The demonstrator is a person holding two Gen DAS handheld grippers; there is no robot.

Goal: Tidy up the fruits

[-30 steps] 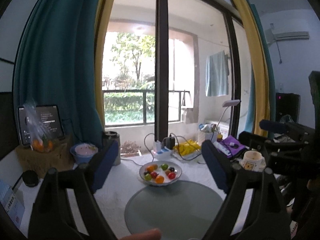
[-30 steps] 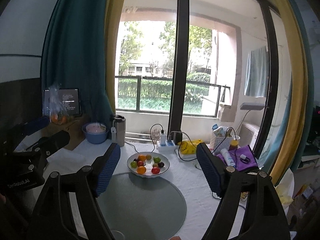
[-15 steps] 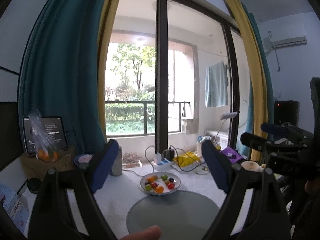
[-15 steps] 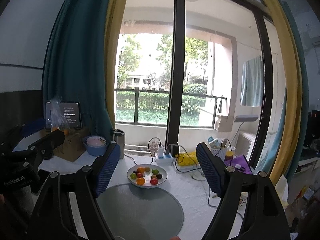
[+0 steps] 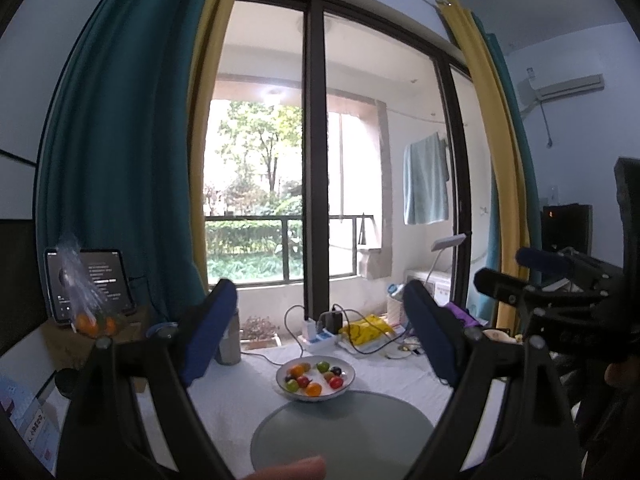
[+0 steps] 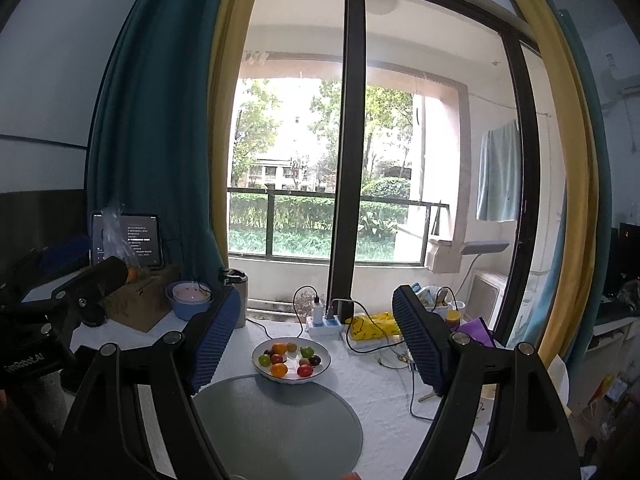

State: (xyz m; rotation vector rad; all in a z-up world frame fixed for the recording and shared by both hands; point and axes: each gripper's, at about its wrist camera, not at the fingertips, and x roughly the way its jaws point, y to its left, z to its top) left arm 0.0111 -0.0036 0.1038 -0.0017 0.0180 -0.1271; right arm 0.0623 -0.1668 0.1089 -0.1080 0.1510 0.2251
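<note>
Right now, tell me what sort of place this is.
Most likely a lived-in room of a home, opening onto a balcony. A glass door with curtains looks out on greenery, a towel hangs outside, and the table carries a bowl of fruit, a power strip and household clutter.

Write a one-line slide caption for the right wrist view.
Open right gripper faces a white bowl of small fruits behind a round grey mat on the table.
</note>
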